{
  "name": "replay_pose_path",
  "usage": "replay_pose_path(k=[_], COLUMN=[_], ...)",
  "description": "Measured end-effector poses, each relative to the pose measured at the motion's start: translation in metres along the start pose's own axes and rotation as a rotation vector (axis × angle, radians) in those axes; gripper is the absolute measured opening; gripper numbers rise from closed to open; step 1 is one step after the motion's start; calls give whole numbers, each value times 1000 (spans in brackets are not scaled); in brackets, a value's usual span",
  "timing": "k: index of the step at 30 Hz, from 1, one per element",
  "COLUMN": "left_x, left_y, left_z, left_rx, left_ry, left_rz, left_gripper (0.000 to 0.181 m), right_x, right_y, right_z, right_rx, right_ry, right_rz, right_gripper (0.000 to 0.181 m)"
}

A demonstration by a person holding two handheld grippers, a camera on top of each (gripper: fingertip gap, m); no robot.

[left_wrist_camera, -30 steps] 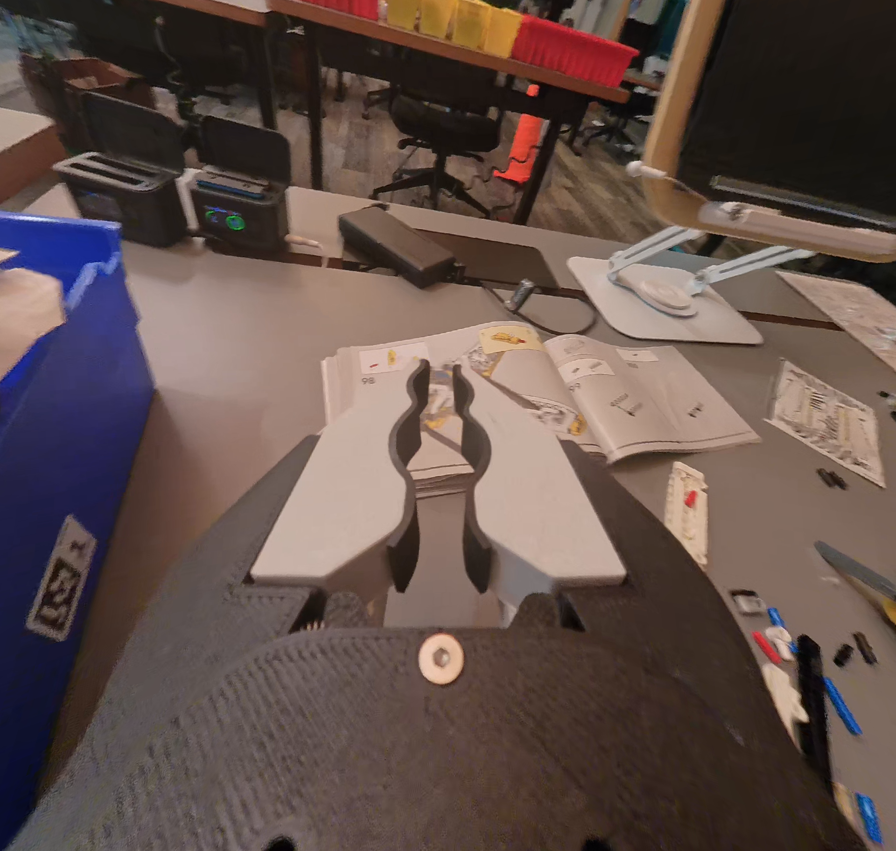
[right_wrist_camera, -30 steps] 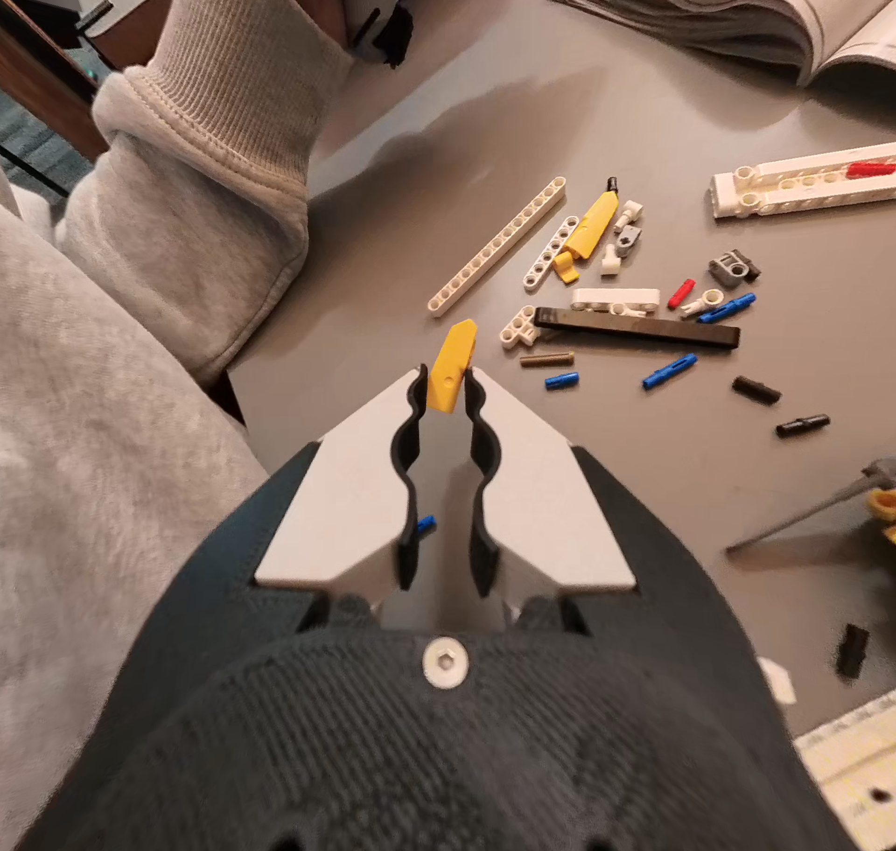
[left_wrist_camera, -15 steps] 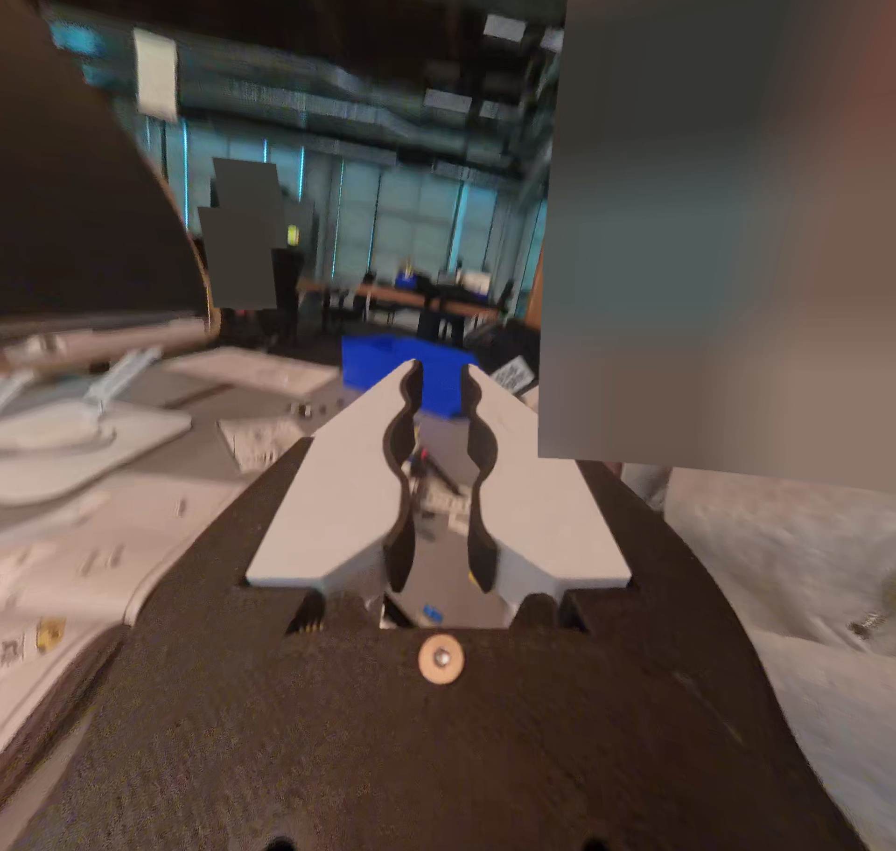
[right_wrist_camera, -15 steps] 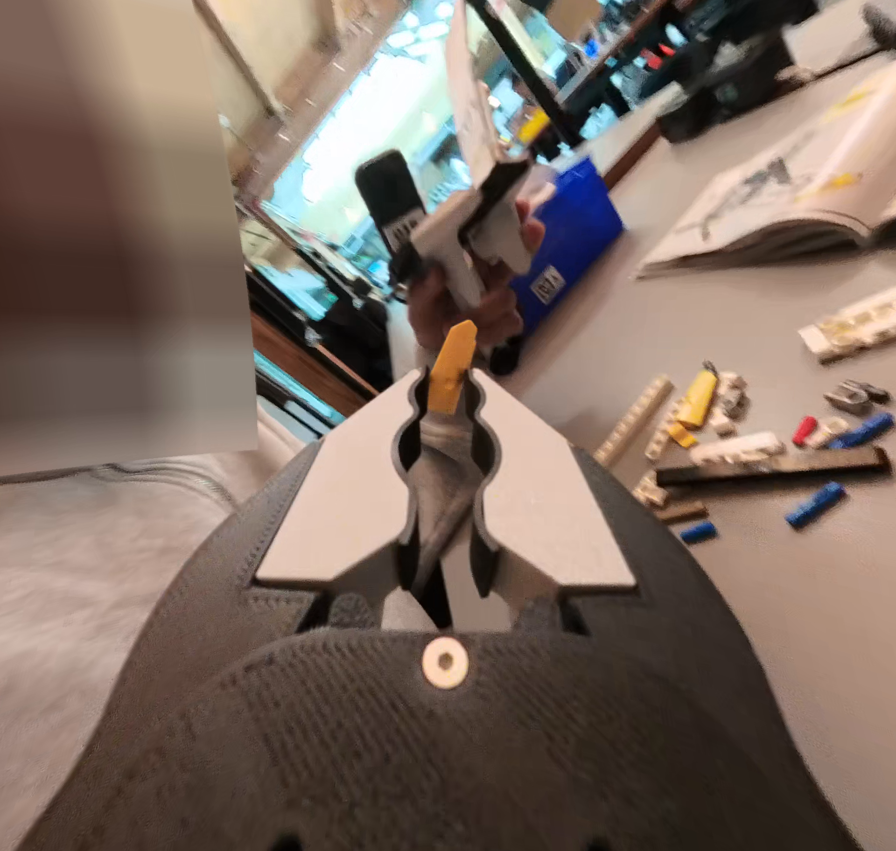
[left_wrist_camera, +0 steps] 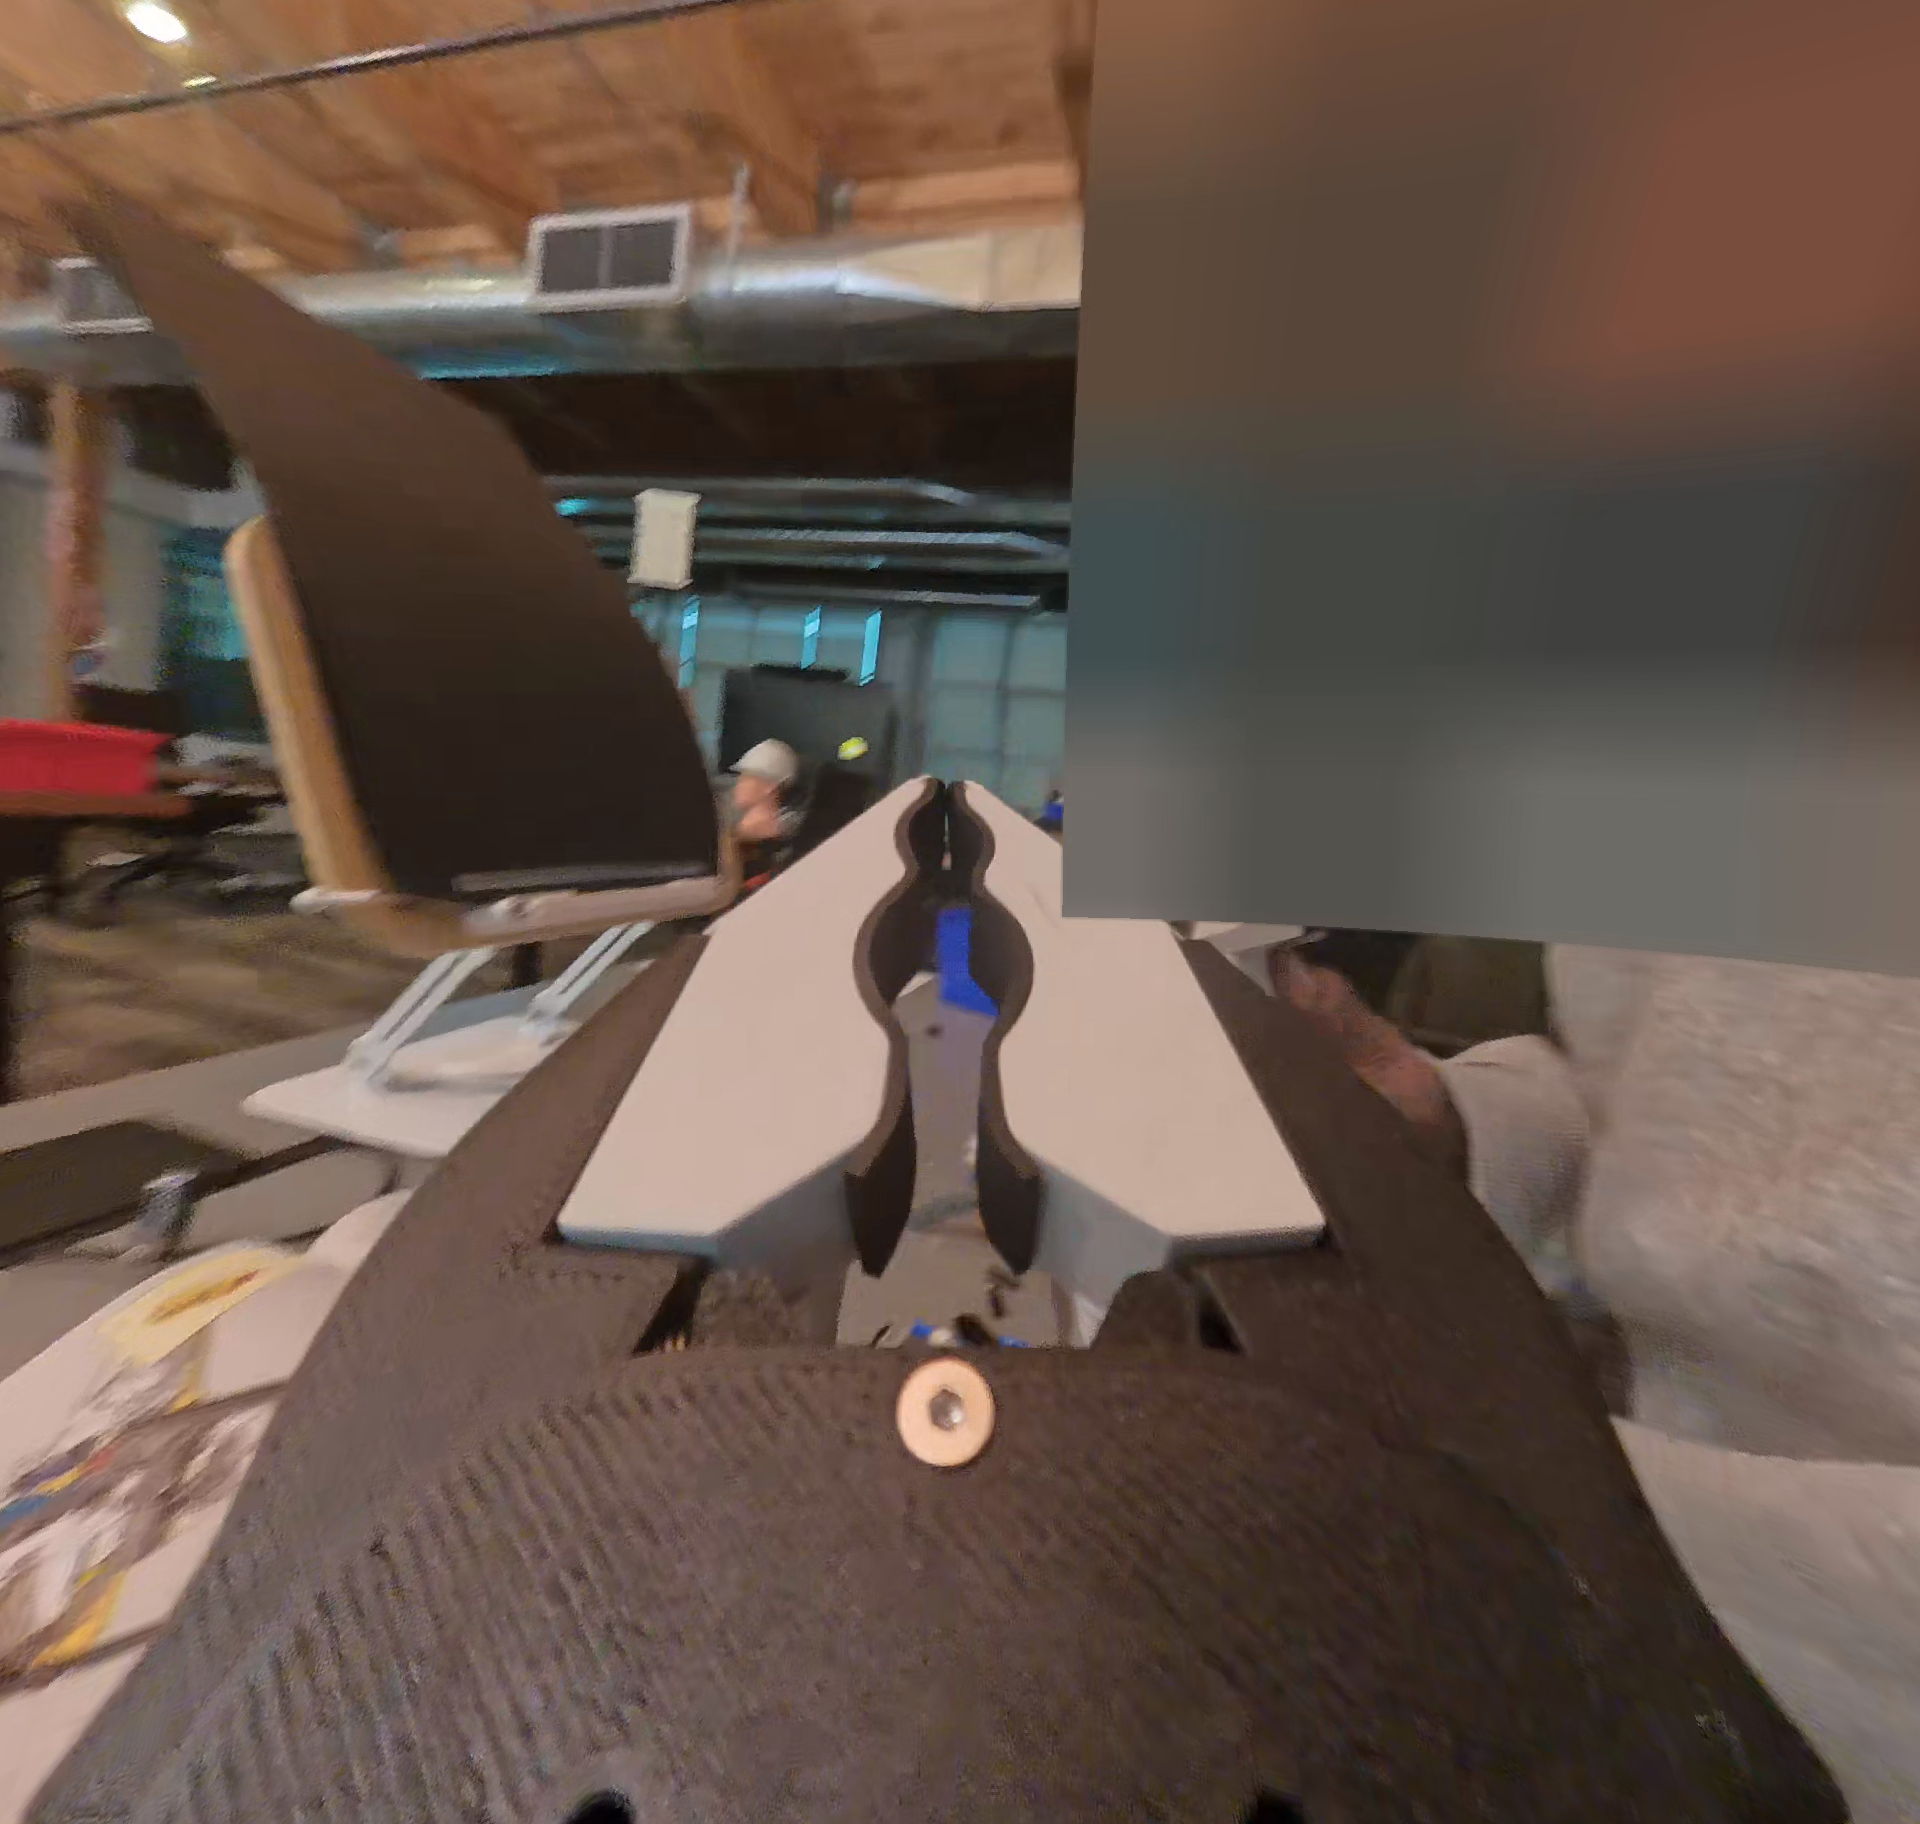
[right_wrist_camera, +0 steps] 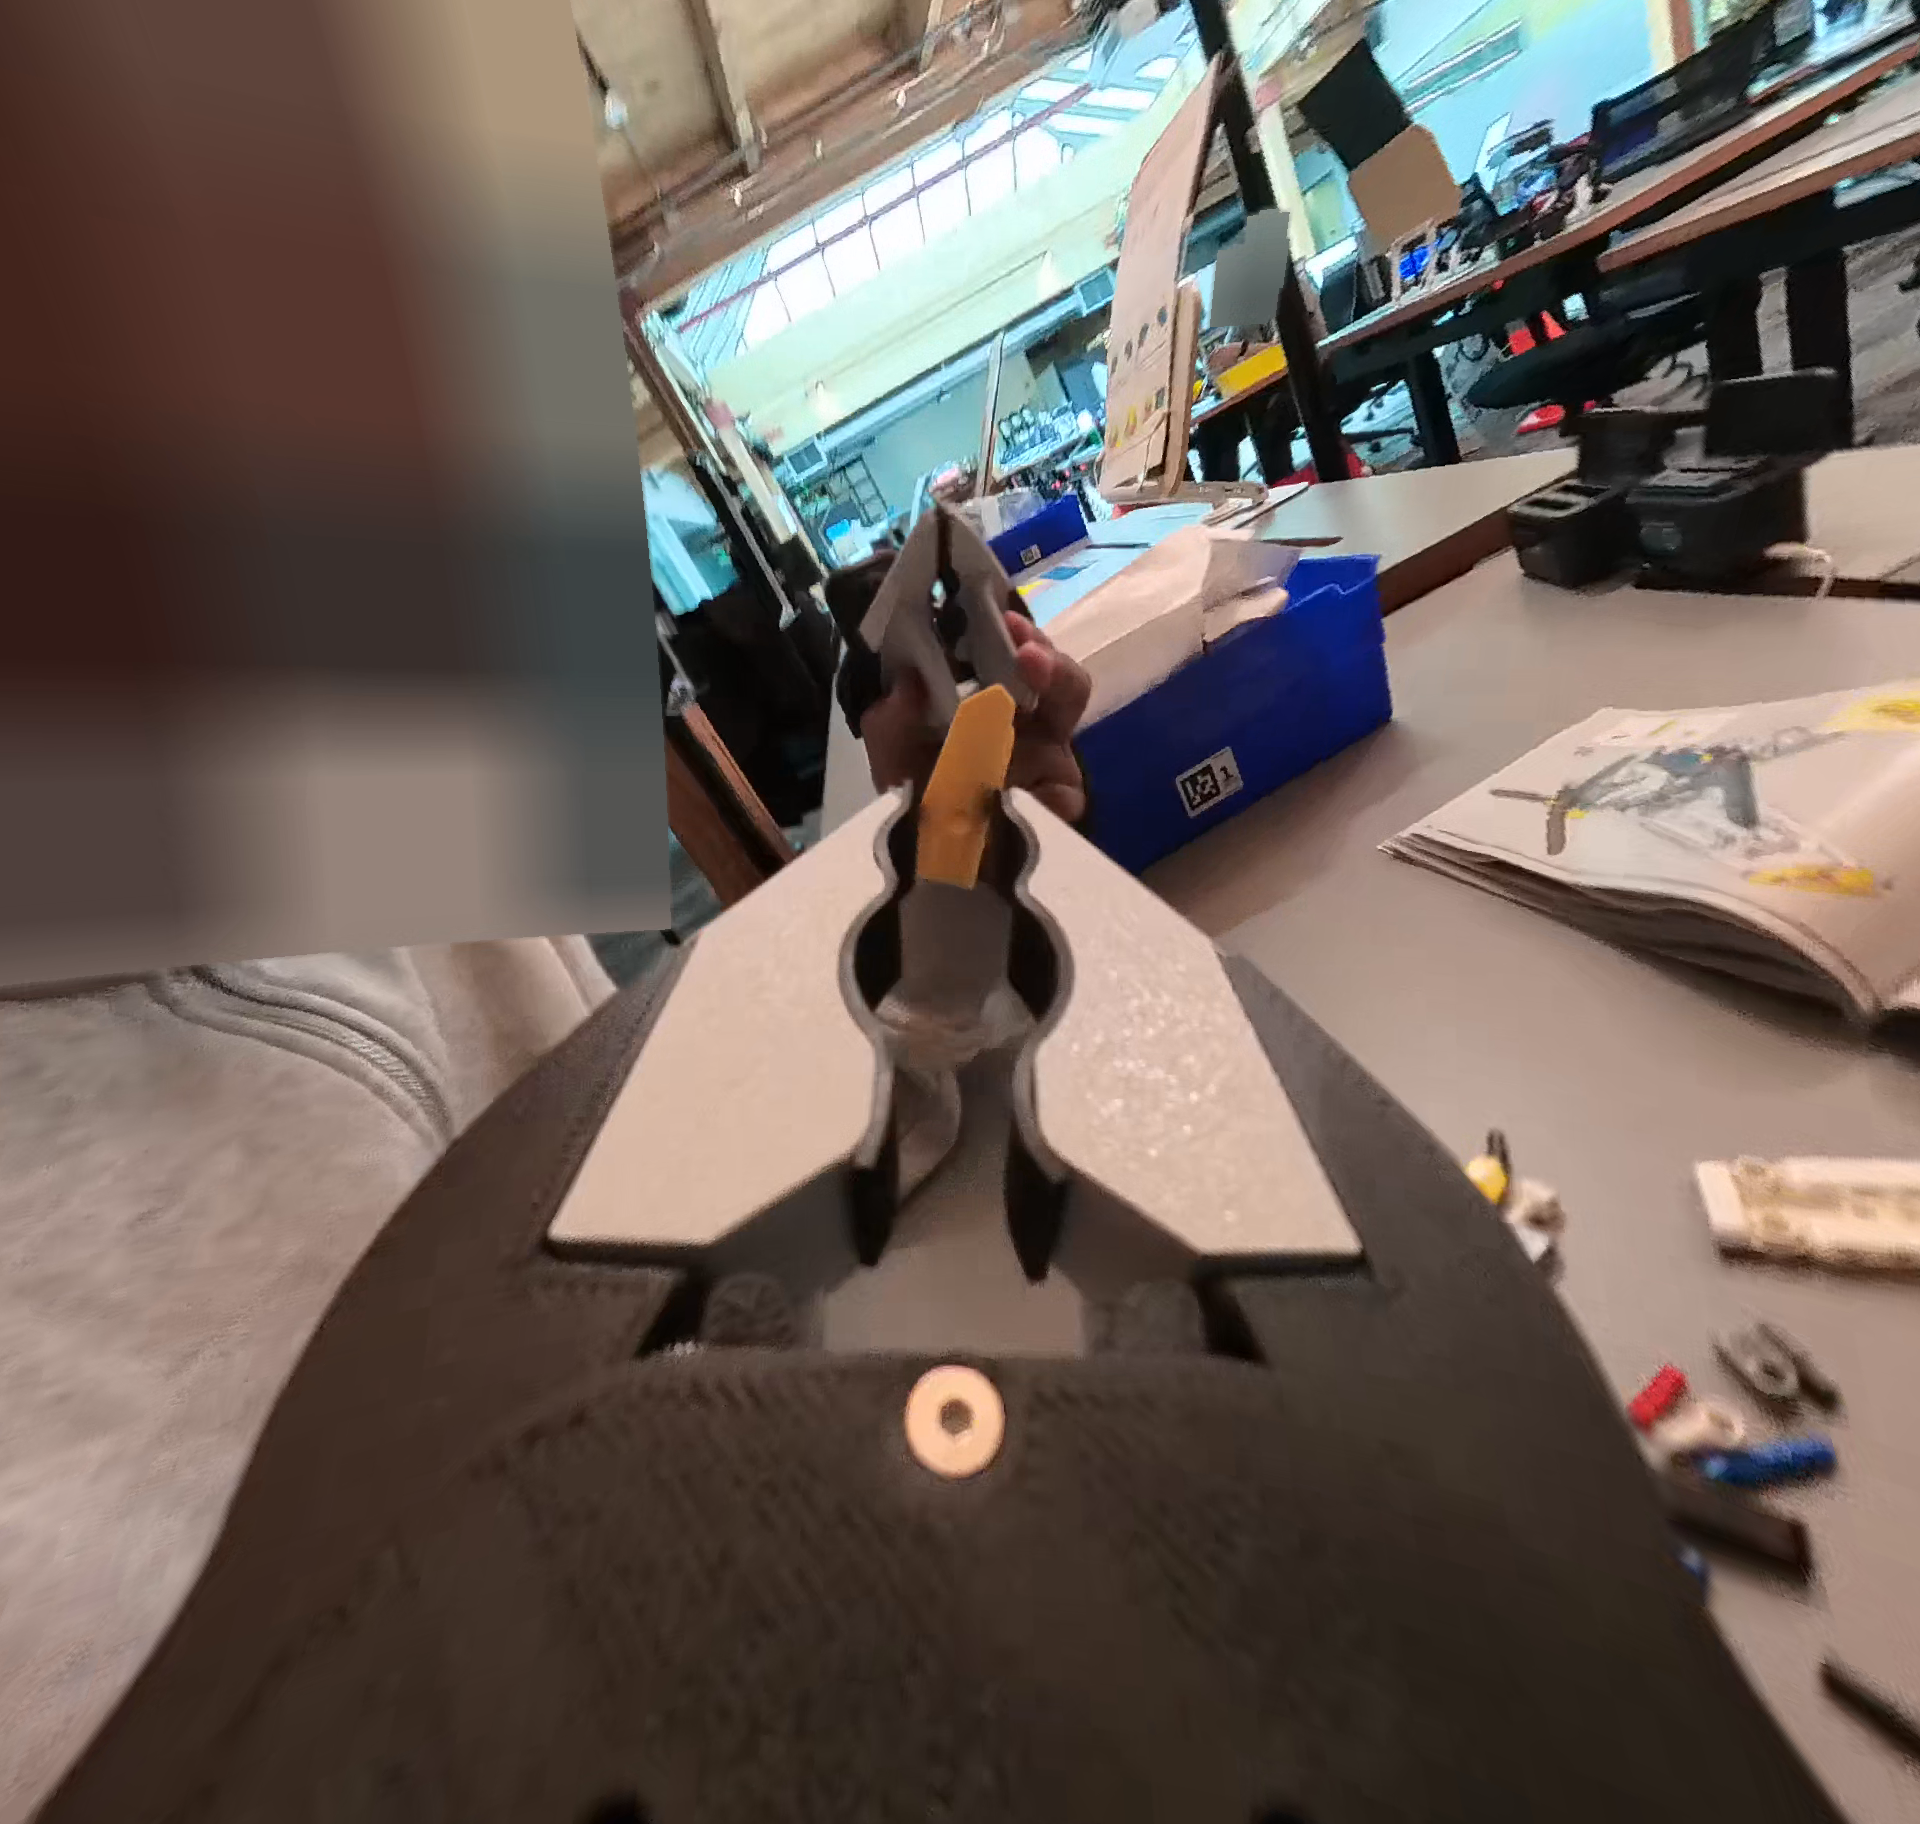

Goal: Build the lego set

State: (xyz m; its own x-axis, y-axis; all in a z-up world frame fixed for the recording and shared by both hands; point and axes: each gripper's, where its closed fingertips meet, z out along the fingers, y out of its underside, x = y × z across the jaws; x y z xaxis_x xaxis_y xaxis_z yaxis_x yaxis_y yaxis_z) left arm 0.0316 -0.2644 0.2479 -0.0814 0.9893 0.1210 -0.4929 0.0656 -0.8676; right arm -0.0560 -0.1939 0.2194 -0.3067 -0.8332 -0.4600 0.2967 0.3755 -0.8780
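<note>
The right gripper [right_wrist_camera: 961,818] pinches a yellow Lego piece [right_wrist_camera: 964,787] by its lower end, raised above the grey table [right_wrist_camera: 1475,1026]. The left gripper [left_wrist_camera: 948,795], lifted alongside, has its fingertips pressed together, holding nothing.

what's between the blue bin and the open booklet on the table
Nothing: in the right wrist view, bare grey table separates the blue bin from the booklet.

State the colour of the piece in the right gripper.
Yellow lego piece, clearest in the right wrist view.

Bin [right_wrist_camera: 1236,735] left of the booklet [right_wrist_camera: 1704,839] on the table [right_wrist_camera: 1455,1026] (loose pieces [right_wrist_camera: 1745,1442] nearer, right).
</note>
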Motion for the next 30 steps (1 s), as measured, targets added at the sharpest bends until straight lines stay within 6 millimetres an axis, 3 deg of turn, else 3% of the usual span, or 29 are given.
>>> replay_pose_path(k=[1,6,10,14,20,25,30], left_x=[-6,-39,-67,-90,-97,-99,-98], left_y=[6,28,48,72,105,108,103], left_z=[2,0,-8,-17,-19,-21,-21], left_rx=[-29,-147,-266,-423,-596,-619,-595], left_ry=[-45,-237,-405,-542,-568,-579,-580], left_rz=[24,57,108,182,208,214,211], left_gripper=[0,0,0,0,0,0,0], right_x=[3,30,55,83,79,92,86], right_y=[2,17,31,50,72,99,115], right_z=[10,55,76,79,75,76,81], right_rx=[-17,-113,-173,-248,-302,-435,-496], right_ry=[-1,-2,-4,65,36,121,101], right_rz=[-32,-149,-212,-288,-286,-419,-489], right_gripper=[12,12,12,12,12,12,12])
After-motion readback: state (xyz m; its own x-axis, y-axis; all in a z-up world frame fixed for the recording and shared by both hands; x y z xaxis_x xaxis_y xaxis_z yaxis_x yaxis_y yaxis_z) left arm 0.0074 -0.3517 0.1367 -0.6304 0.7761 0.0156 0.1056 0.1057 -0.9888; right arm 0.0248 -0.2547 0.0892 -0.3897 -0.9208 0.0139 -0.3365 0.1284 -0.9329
